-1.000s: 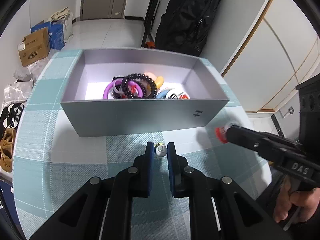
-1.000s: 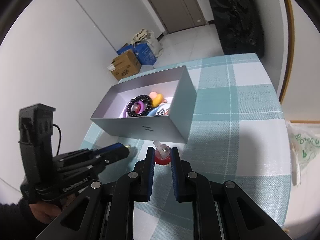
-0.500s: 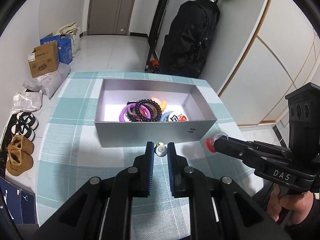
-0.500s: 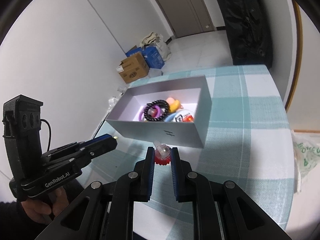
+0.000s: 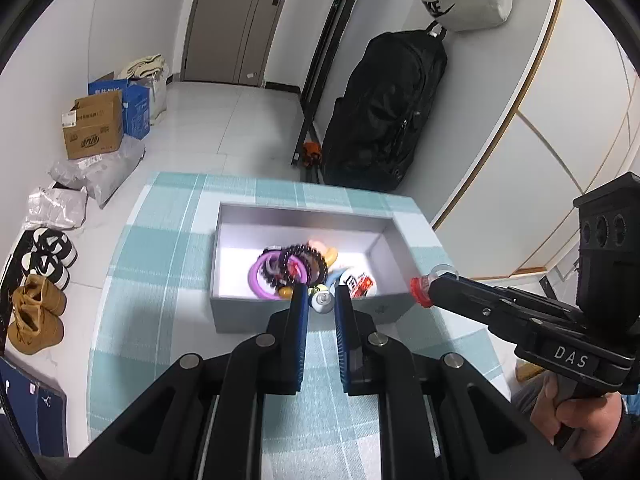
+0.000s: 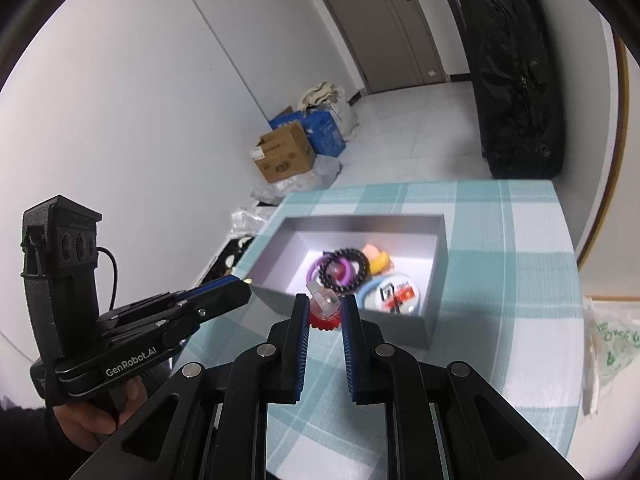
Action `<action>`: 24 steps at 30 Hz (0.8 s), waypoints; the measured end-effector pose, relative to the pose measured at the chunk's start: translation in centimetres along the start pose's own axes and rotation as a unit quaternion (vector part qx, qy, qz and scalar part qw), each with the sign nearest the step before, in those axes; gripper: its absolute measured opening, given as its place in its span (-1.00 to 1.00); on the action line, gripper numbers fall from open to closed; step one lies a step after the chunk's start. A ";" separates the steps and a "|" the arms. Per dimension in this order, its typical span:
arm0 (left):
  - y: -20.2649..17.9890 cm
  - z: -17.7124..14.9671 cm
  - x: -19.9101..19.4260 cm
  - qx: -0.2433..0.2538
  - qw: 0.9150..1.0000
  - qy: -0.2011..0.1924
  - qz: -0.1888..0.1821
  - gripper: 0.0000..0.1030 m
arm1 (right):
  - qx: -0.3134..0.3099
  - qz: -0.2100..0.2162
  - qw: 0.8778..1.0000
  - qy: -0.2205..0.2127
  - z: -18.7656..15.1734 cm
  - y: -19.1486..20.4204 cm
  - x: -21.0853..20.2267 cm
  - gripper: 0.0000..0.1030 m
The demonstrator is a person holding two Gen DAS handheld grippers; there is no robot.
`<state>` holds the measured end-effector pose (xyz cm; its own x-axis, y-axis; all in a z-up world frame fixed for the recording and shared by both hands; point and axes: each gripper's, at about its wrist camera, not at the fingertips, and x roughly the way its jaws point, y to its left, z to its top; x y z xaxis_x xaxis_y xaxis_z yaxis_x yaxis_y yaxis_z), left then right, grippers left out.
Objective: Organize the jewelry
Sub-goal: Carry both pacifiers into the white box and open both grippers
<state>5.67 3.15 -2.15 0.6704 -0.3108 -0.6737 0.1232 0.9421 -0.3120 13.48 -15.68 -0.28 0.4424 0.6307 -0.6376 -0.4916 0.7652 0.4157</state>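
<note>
Several bracelets (image 5: 286, 272) already lie in the grey box (image 5: 256, 314), while the left gripper (image 5: 321, 304) pinches a small silver ring (image 5: 322, 302) and the right gripper (image 6: 324, 312) clamps a red-based ring (image 6: 326, 312), both above the box's near wall, not yet dropped in.

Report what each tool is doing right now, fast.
Left tool: closed on a small silver trinket.
Right tool: closed on a red-and-clear ring.

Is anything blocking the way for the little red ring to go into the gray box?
Nothing visible does. The right gripper holds the red ring up near the open gray box. Only the box's near wall lies ahead, and the ring looks about level with its rim.
</note>
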 end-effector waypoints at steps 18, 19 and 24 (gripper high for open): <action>1.0 3.6 3.9 -0.018 0.999 0.027 -0.011 -0.83 | 0.008 0.021 1.000 0.002 3.4 -2.3 2.7 -0.71; 1.0 3.7 4.1 -0.019 0.999 0.029 -0.011 -0.83 | 0.007 0.022 1.000 0.003 3.6 -2.5 2.9 -0.71; 1.3 4.2 5.6 -0.024 0.998 0.049 -0.016 -0.83 | 0.005 0.023 1.000 0.012 4.4 -3.2 4.4 -0.71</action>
<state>12.65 3.16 -3.55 0.5921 -0.3538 -0.7241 0.1066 0.9250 -0.3648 20.28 -14.78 -1.56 0.4018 0.6624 -0.6323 -0.5037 0.7365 0.4515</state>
